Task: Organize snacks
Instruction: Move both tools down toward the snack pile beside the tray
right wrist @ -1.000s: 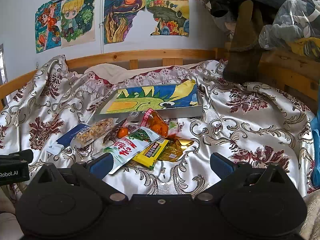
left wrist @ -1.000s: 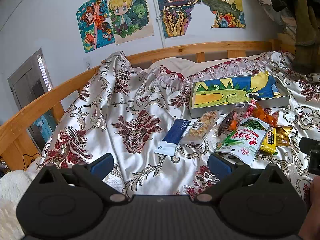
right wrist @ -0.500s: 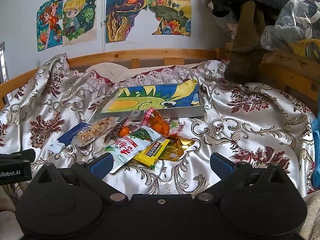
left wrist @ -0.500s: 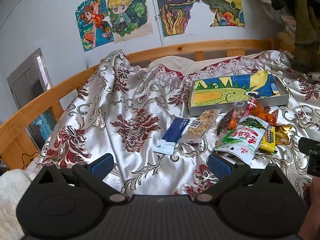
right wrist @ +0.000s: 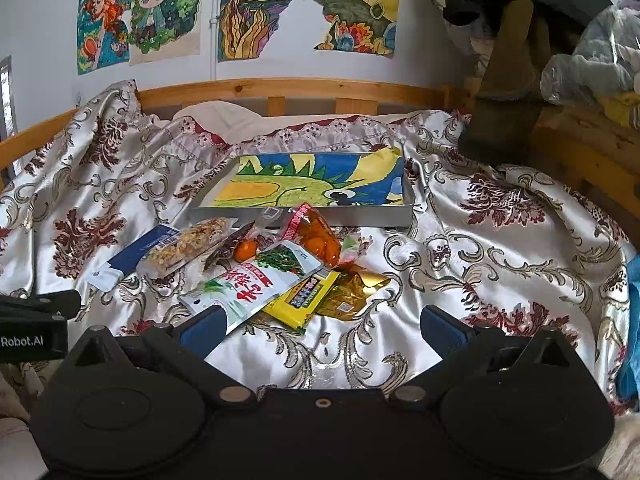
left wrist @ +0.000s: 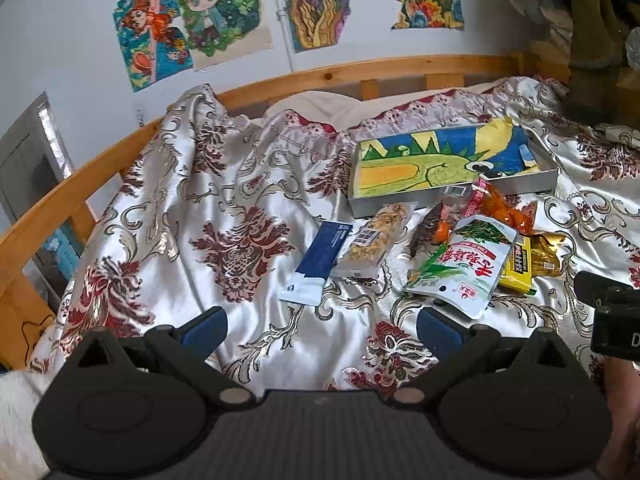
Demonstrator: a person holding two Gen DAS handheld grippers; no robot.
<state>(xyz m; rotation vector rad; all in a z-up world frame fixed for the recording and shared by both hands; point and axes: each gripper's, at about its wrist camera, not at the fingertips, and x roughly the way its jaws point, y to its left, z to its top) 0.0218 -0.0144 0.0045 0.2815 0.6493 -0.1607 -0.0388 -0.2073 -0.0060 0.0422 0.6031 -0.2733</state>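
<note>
snack pile on the satin bedspread, both grippers wide and empty

the left gripper (left wrist: 322, 326) sits low in the bottom of its frame, blue-padded fingers (left wrist: 204, 326) spread wide with nothing between them but patterned cloth. the right gripper (right wrist: 322, 326) is likewise spread wide and holds nothing; its left pad (right wrist: 204, 326) lies in front of the lower corner of the white and green pouch (right wrist: 248, 284), and whether it touches cannot be told.

the snacks lie in a loose heap at the middle of the right wrist view and right of centre in the left wrist view, on a silver and maroon bedspread (left wrist: 240, 208). at the heap's left edge is a dark blue packet (left wrist: 320, 264), with a clear-wrapped grain bar (left wrist: 374, 242) just beside it and overlapping its right side. the white and green pouch (left wrist: 466, 264) rests partly on a yellow packet (right wrist: 304, 298), which touches a crumpled gold wrapper (right wrist: 352, 290). a clear bag of orange pieces (right wrist: 314, 234) leans against the front wall of a shallow grey tray (right wrist: 304, 215) lined with a bright dragon drawing, just behind the heap. drawings (right wrist: 140, 12) hang on the wall in the upper part of both frames, above a wooden bed rail (right wrist: 304, 88).
</note>
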